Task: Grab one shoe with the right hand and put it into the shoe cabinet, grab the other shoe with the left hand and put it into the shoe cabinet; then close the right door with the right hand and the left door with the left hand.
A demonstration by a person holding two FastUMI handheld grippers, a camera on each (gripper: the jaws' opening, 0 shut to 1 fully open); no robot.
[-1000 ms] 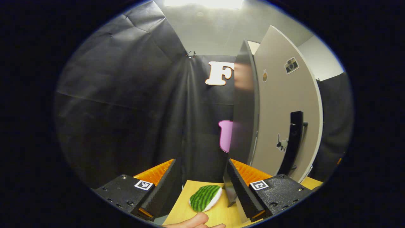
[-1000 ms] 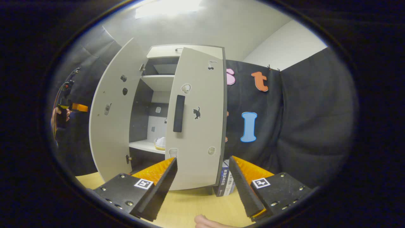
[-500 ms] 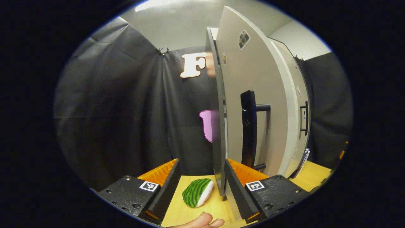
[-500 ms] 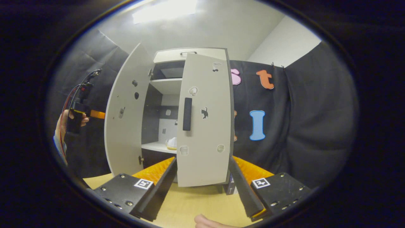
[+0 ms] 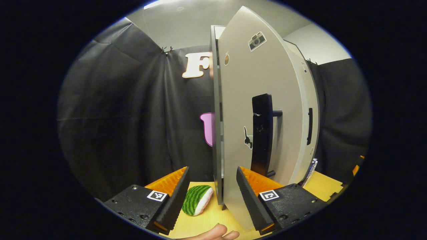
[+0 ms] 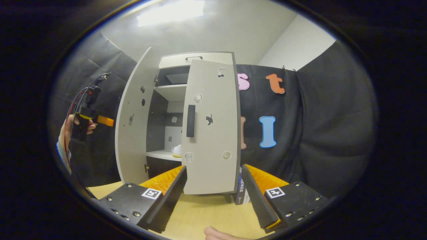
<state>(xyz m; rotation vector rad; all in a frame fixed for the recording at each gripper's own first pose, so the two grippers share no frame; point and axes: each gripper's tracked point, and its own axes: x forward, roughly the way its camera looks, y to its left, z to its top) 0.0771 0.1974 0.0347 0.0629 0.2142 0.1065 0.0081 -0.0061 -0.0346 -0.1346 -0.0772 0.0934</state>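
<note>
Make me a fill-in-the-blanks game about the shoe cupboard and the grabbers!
1. Both doors of the shoe cabinet are ____.
2. A shoe sits on a ____ inside.
3. The striped toy lying on the table is ____ and white.
4. The jaws of the right gripper hold ____.

Missing words: open; shelf; green; nothing

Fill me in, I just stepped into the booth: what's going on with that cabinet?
A person holding a gripper in each hand is at the door-closing stage. A shoe already sits on a shelf inside the shoe cabinet. The right door is partly swung in, and the left door stands open. The left gripper has open jaws at that door's edge; the right gripper hangs open in front of the cabinet. A green striped toy lies on the table.
</note>
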